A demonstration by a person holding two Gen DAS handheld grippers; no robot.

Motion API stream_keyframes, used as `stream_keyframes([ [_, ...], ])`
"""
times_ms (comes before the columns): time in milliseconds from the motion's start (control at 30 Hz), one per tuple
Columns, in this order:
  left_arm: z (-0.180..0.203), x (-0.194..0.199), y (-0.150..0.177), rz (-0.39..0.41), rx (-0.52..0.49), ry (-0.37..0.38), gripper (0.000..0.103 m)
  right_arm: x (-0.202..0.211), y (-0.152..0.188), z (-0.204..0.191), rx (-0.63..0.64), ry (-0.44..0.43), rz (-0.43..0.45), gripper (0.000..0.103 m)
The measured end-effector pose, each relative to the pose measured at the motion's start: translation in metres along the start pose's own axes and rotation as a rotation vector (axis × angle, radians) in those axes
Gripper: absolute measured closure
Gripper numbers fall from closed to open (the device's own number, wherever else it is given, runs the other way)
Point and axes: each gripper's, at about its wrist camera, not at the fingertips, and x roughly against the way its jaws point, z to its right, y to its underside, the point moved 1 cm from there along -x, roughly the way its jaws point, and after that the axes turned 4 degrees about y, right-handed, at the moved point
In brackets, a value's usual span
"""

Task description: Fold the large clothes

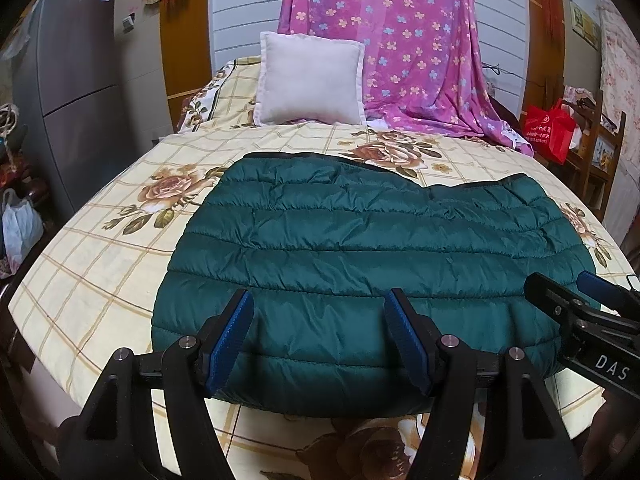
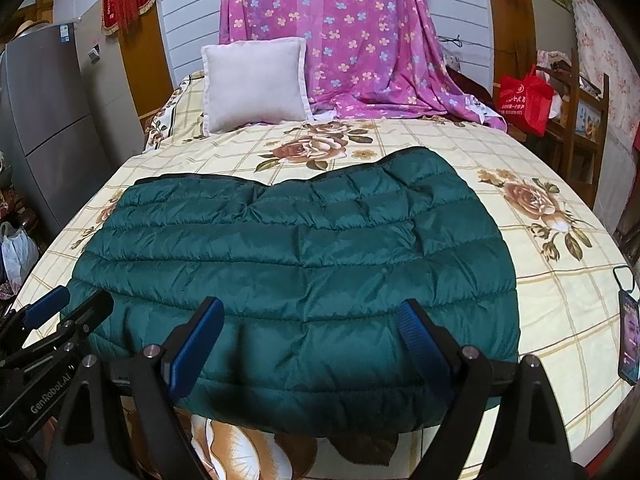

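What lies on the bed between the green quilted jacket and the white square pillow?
Only bare floral bedsheet, in both wrist views: a printed rose, nothing resting there between the dark green quilted jacket and the white square pillow.

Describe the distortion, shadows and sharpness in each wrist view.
Left wrist view: strong fisheye bends the bed sheet into a dome, corners go black, the left tool shadows the sharp green jacket. Right wrist view: same bowing and dark corners, the right tool shadows the jacket's near edge, the phone sits warped at the edge.
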Motion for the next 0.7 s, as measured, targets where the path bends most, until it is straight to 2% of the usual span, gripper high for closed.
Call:
stream_keyframes([
  [700,0.0024,-0.0014,0.0026,-0.005,0.001,-0.001,0.054,-0.0022,0.0017,0.0023,-0.015,-0.009,-0.01,0.012],
])
